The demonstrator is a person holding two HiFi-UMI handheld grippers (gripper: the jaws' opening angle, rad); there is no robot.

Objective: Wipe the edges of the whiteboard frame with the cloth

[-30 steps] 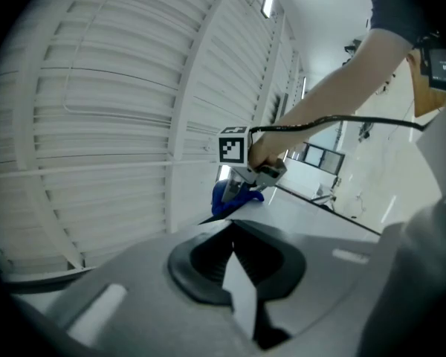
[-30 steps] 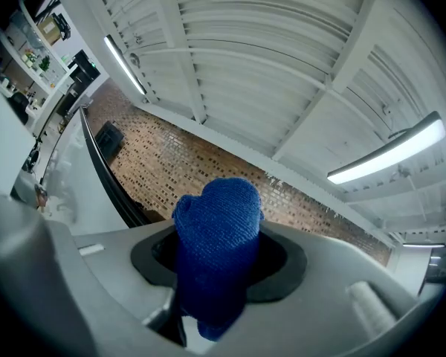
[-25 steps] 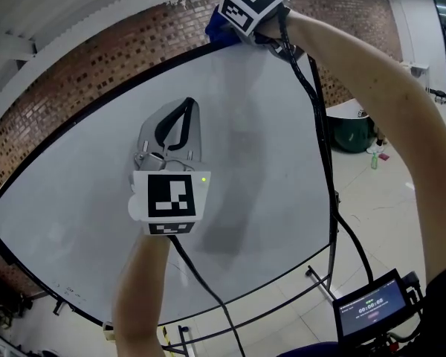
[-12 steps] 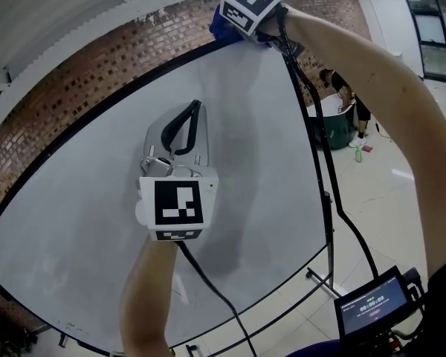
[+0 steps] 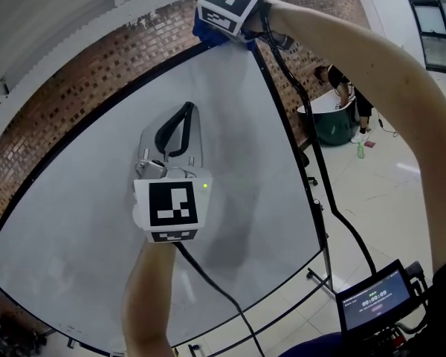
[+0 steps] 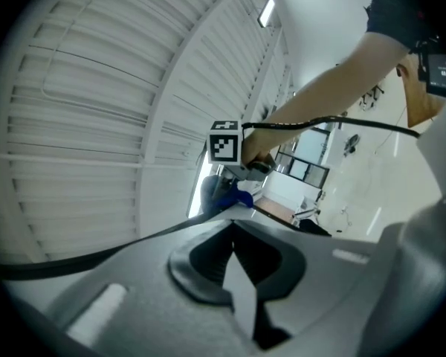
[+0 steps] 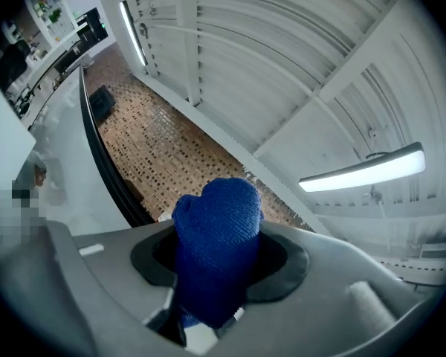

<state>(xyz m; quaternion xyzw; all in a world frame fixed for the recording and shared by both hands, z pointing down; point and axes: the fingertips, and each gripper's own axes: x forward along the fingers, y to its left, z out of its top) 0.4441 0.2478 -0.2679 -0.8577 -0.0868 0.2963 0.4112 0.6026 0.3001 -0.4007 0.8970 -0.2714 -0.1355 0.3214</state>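
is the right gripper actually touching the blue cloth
Touching. The right gripper view shows the blue cloth bunched between the jaws of the right gripper, with both pads pressed against its sides and no gap.

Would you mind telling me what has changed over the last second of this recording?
The right gripper, shut on the blue cloth, shifted slightly left at the top corner of the whiteboard frame in the head view, though the view itself also swung. No grip or release. The left gripper stayed shut over the whiteboard.
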